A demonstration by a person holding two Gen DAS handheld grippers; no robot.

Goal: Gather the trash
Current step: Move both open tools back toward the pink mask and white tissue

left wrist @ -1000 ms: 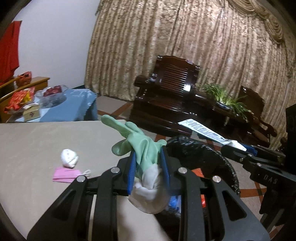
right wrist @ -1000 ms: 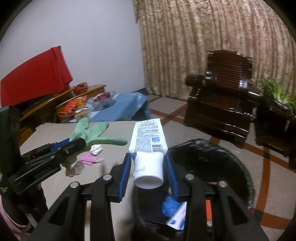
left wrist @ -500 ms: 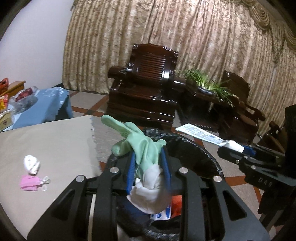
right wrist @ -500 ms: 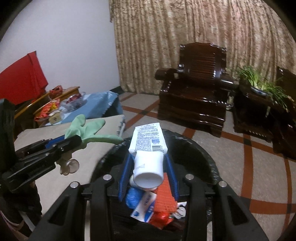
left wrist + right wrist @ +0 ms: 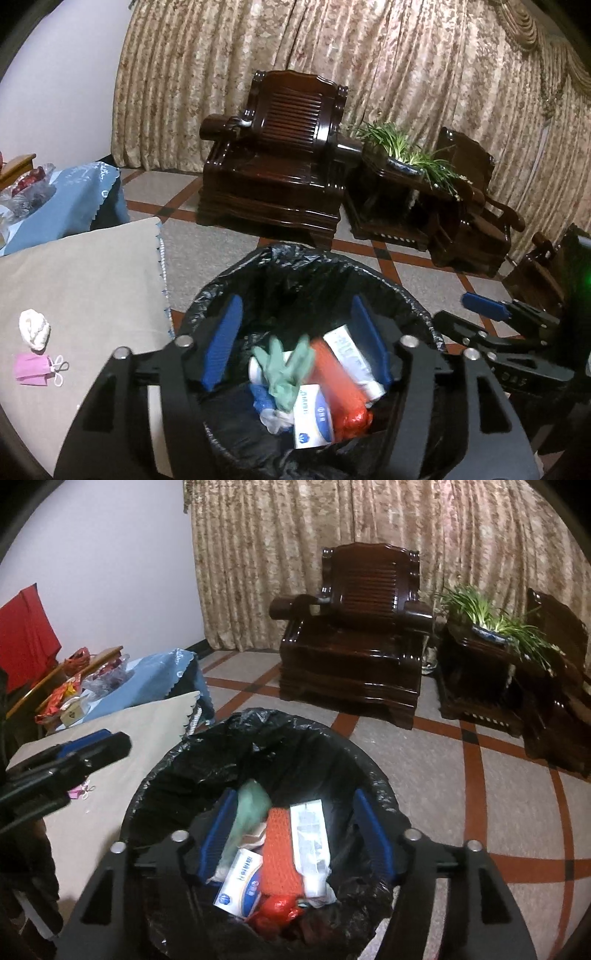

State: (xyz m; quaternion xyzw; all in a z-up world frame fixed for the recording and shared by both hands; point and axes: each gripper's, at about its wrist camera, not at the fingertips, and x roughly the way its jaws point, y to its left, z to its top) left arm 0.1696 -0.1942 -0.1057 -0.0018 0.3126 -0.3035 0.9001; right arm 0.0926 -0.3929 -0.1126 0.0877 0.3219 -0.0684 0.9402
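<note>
**Both grippers spread wide above the lined bin**

The round trash bin lined with a black plastic bag stands on the tiled floor just beside the table edge, and the collected trash lies inside it. In the left wrist view a pale green rubber glove, blurred, sits on top of the heap with its fingers pointing up. Beside it lies a white squeeze tube with printed text, its cap toward the camera. Between them is an orange-red mesh bag, and in front a white and blue carton. The right wrist view shows the same heap: glove at the left, mesh bag in the middle, tube at the right, carton in front.

The left gripper hangs over the bin mouth with its blue-padded fingers set wide apart and nothing between them. The right gripper is likewise above the bin, blue pads far apart and empty.

On the beige tablecloth-covered table to the left lie a crumpled white tissue wad and, just in front of it, a folded pink face mask with white ear loops.

Beyond the bin stand a dark carved wooden armchair, a potted green grass-like plant on a dark side table, and patterned gold curtains.
</note>
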